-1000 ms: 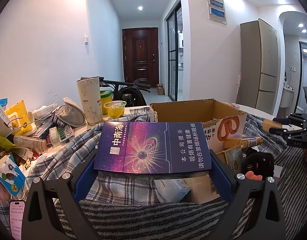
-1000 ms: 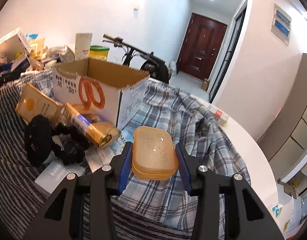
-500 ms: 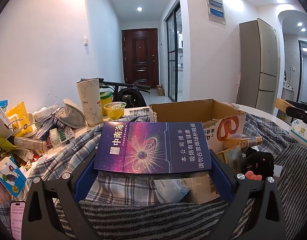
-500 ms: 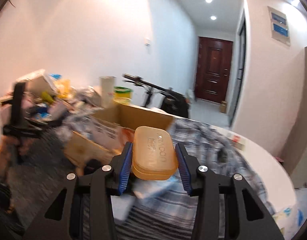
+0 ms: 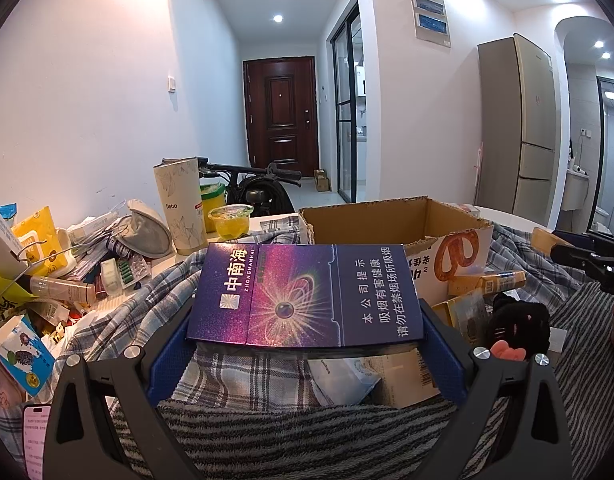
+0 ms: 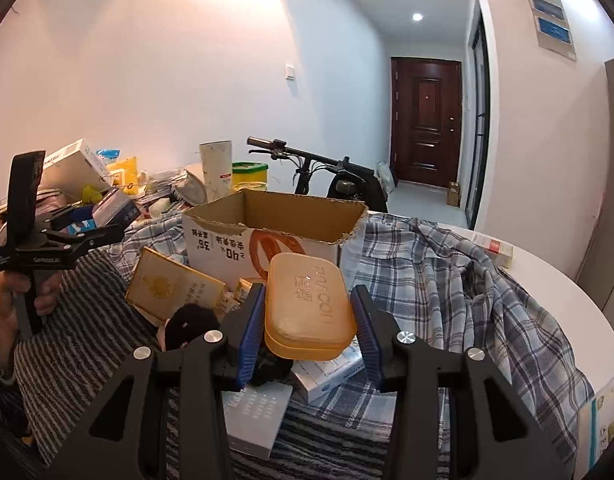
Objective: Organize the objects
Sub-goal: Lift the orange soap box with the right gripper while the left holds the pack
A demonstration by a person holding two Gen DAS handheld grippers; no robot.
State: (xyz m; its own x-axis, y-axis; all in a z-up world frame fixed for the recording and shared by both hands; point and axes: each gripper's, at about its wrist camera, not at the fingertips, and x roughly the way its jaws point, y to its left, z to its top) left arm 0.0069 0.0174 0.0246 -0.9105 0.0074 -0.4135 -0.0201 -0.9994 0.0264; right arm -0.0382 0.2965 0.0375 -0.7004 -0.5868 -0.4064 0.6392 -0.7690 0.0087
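Observation:
In the left wrist view my left gripper (image 5: pixel 307 308) is shut on a purple-blue cigarette carton (image 5: pixel 267 288), held flat and crosswise between the blue pads. Just beyond it stands an open cardboard box (image 5: pixel 391 220) with a pretzel print. In the right wrist view my right gripper (image 6: pixel 308 292) is shut on an orange plastic case (image 6: pixel 307 316), lifted in front of the same cardboard box (image 6: pixel 275 232). The left gripper (image 6: pixel 47 240) shows at the left there, held by a hand (image 6: pixel 7 304). The right gripper's body (image 5: pixel 587 256) juts in at the right edge of the left wrist view.
Gold cartons (image 6: pixel 171 288) and a black plush toy (image 5: pixel 519 320) lie by the box on striped cloth. A plaid shirt (image 6: pixel 447 280) covers the round white table (image 6: pixel 567 280). Clutter fills the left: a tall cup (image 5: pixel 181 204), a jelly cup (image 5: pixel 231 222), a phone (image 5: pixel 35 436).
My right gripper has swung left with the orange case, from over the plaid shirt to facing the cardboard box. The left gripper and its carton have stayed still.

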